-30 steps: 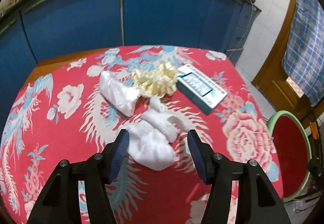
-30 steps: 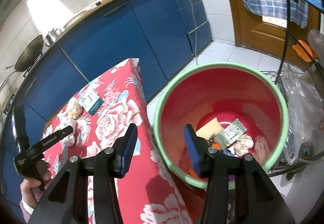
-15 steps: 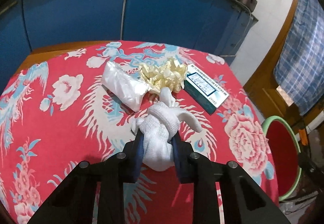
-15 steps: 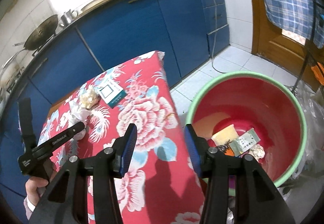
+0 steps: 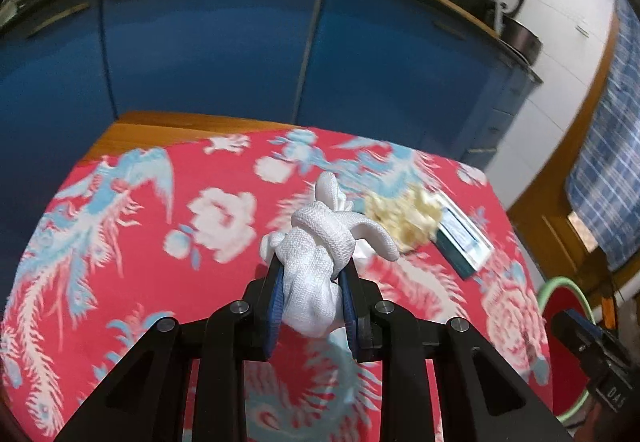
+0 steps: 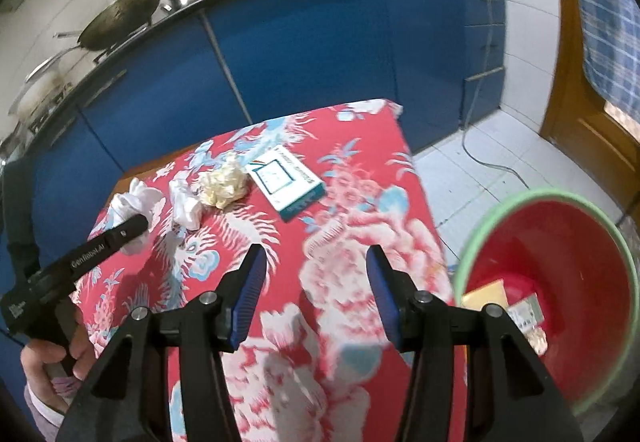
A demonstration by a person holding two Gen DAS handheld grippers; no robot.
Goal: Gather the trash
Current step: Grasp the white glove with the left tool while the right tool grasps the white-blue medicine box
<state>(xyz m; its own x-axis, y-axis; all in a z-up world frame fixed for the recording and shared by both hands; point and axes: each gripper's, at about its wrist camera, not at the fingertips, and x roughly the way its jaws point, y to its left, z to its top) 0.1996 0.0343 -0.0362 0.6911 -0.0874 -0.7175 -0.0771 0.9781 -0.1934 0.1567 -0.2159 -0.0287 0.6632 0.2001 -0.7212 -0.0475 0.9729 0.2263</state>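
Observation:
My left gripper [image 5: 314, 294] is shut on a white knit glove [image 5: 320, 254] and holds it lifted above the red floral tablecloth [image 5: 132, 242]. The glove also shows in the right wrist view [image 6: 136, 202], held by the left gripper. On the cloth lie a crumpled yellow paper [image 6: 222, 184], a white wrapper [image 6: 184, 208] and a teal and white box [image 6: 286, 182]. My right gripper [image 6: 314, 292] is open and empty above the cloth's right part. A red bucket with a green rim [image 6: 476, 242] stands on the floor to the right, with some trash inside.
Blue kitchen cabinets [image 6: 320, 38] run behind the table. A wooden door [image 6: 592, 90] and a checked cloth [image 5: 608, 170] are at the right. A cable [image 6: 480, 158] lies on the tiled floor. A wok [image 6: 120, 18] sits on the counter.
My left gripper closed on the white glove and lifted it off the cloth. My right gripper swung left from over the bucket to above the table.

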